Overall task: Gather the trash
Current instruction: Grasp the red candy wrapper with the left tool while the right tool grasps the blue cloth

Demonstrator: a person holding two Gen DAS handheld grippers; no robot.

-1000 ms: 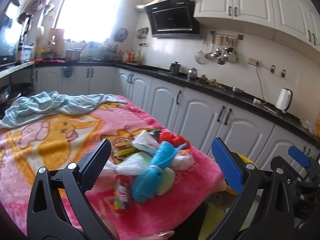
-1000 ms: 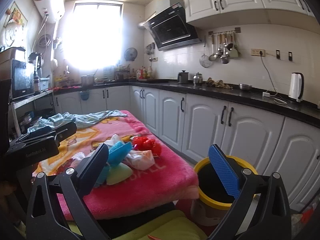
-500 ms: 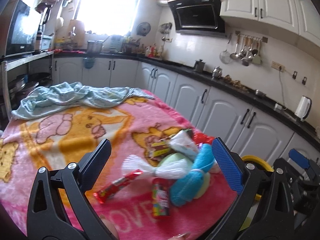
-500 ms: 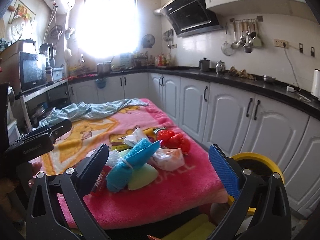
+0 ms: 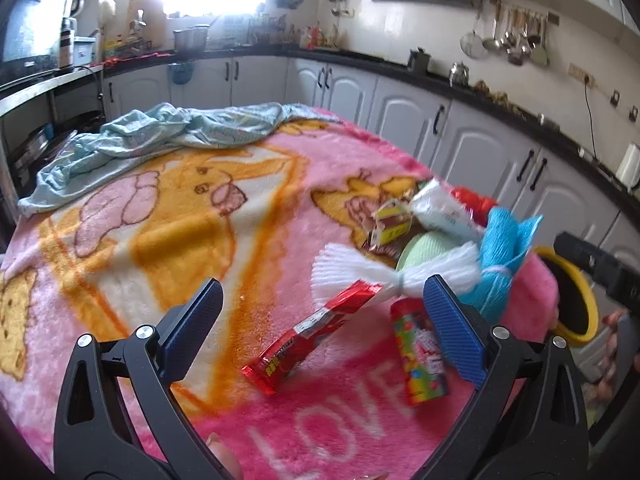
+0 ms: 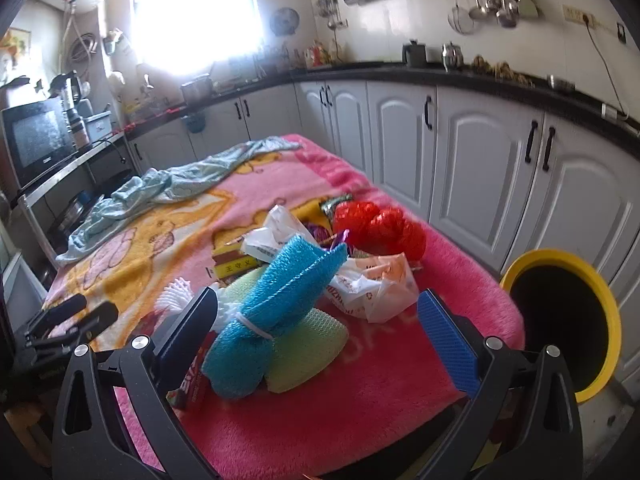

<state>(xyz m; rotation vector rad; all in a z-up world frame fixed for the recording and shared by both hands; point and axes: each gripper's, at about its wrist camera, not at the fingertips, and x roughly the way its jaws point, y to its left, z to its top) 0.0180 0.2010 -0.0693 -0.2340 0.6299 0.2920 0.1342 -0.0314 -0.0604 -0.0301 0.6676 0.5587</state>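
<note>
Across a kitchen lined with white cabinets under a black countertop stands a table under a pink cartoon-print blanket; a crumpled pale-blue cloth lies at its far end, below a bright window. A yellow-rimmed bin sits on the floor just off the table's near right corner.

The trash is heaped at the blanket's near right end. A red snack wrapper lies flat, its long axis slanting from near-left up to far-right, the far end touching a white tied mesh bundle. Just right of it a colourful printed tube lies with its red cap pointing away from the camera. A blue mesh bundle, tied at the waist, leans over a pale-green sponge-like pad, its flared end pointing up and to the right. Behind them are a white plastic bag, a red mesh ball and a yellow box.

Left gripper hovers above the wrapper, jaws spread wide, grasping nothing. Right gripper is likewise wide apart and empty, framing the blue bundle.
</note>
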